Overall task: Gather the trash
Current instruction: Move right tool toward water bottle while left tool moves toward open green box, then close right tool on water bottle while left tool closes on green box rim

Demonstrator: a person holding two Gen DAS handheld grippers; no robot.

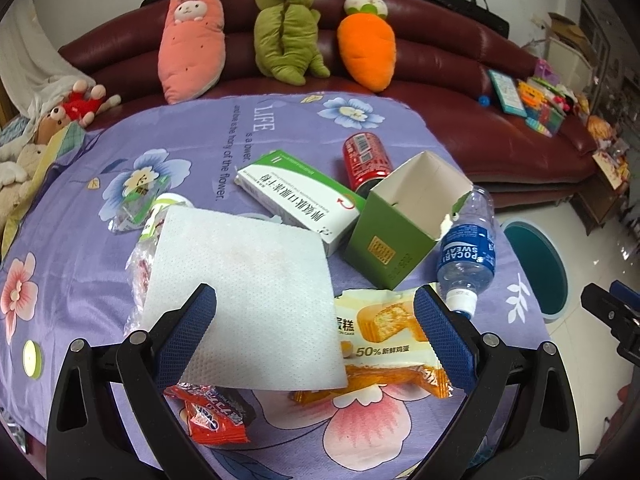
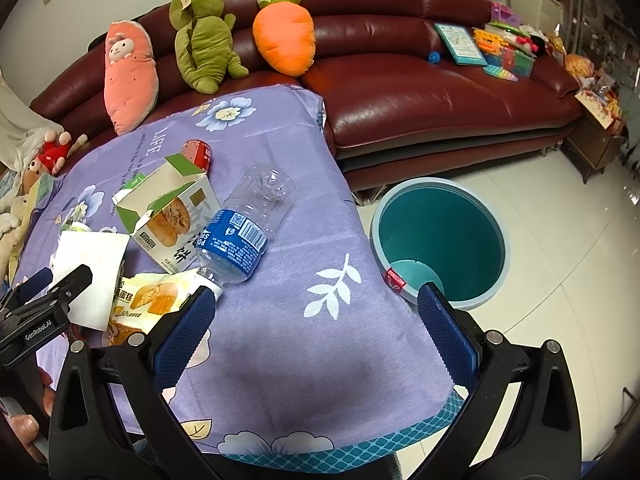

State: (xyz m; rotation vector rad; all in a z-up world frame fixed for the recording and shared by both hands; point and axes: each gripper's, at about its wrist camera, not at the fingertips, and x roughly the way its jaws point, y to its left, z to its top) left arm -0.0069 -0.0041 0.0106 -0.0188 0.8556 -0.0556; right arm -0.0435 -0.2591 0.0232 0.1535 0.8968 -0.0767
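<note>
Trash lies on a table with a purple flowered cloth point(image 1: 280, 120). My left gripper point(image 1: 316, 320) is open, its fingers either side of a white napkin point(image 1: 248, 280) and a yellow cake wrapper point(image 1: 384, 340). Beyond lie a green-white medicine box point(image 1: 296, 188), a green open carton point(image 1: 400, 220), a red can point(image 1: 366, 160), a Pocari Sweat bottle point(image 1: 466, 248) and a red snack wrapper point(image 1: 212, 416). My right gripper point(image 2: 316, 320) is open and empty above the cloth point(image 2: 300, 340), near the bottle point(image 2: 244, 228). A teal trash bin point(image 2: 440, 236) stands on the floor to the right.
A dark red sofa point(image 1: 460, 92) behind the table holds plush toys: a pink one point(image 1: 192, 40), a green one point(image 1: 286, 28), an orange carrot point(image 1: 370, 48). Books and toys point(image 1: 536, 100) sit at its right end. White tiled floor point(image 2: 560, 240) surrounds the bin.
</note>
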